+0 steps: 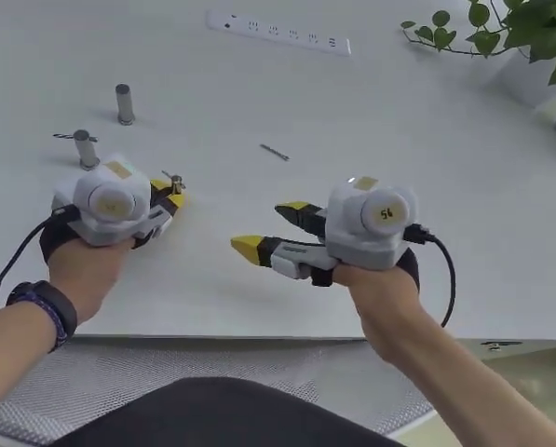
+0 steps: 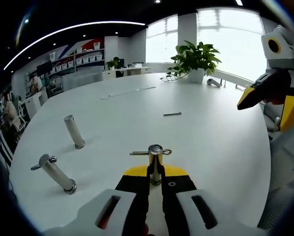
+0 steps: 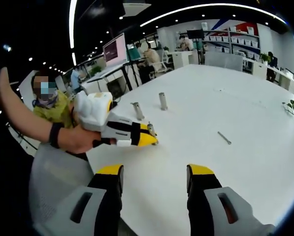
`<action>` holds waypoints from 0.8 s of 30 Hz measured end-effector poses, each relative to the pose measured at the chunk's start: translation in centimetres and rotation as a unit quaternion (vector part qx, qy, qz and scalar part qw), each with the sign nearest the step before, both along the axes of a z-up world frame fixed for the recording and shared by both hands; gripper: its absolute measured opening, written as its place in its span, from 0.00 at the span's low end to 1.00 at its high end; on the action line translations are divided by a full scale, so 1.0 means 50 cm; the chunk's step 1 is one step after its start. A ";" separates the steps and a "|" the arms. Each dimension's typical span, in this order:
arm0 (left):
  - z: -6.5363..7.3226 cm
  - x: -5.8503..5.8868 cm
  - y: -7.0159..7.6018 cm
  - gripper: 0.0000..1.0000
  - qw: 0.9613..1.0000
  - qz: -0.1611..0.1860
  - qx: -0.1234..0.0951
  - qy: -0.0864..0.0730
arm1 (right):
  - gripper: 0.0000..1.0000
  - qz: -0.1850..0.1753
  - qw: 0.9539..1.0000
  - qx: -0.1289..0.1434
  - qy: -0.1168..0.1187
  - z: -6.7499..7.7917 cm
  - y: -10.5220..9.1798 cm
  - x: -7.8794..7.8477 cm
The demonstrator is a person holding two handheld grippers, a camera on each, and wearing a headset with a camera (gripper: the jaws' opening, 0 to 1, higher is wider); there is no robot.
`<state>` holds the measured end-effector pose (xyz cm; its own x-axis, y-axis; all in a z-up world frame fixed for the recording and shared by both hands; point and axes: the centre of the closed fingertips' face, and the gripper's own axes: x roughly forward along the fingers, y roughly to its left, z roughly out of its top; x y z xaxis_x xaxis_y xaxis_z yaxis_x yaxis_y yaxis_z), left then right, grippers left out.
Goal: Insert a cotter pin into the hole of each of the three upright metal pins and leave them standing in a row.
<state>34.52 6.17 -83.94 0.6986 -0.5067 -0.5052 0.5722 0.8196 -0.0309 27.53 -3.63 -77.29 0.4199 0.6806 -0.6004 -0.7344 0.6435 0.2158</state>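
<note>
Progress, head view: the left-edge pin (image 1: 85, 147) carries its cotter, the bare pin (image 1: 124, 102) upper left lacks one, and the loose cotter pin (image 1: 275, 152) lies centre. In the left gripper view, your left gripper (image 2: 155, 172) pinches a second cottered pin (image 2: 155, 150), low centre. In the right gripper view, your right gripper (image 3: 155, 171) stands spread and empty.

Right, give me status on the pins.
Left gripper shut on a metal pin, cotter through it. Right gripper open, empty. Second pin cottered, third pin bare; loose cotter pin on table. Path unobstructed.
</note>
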 end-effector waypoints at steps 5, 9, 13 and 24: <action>0.001 0.008 0.008 0.06 1.000 0.013 -0.006 0.003 | 0.54 -0.002 1.000 0.000 0.003 -0.002 -0.009 -0.002; 0.001 0.015 0.018 0.06 1.000 0.027 -0.004 0.000 | 0.54 -0.003 1.000 0.000 0.006 -0.003 -0.015 -0.006; 0.004 0.027 0.031 0.06 0.999 0.043 -0.005 -0.002 | 0.54 -0.007 1.000 0.001 0.007 -0.003 -0.022 -0.008; 0.007 0.056 0.064 0.06 0.997 0.078 -0.005 -0.008 | 0.54 -0.012 1.000 0.001 0.010 -0.006 -0.047 -0.004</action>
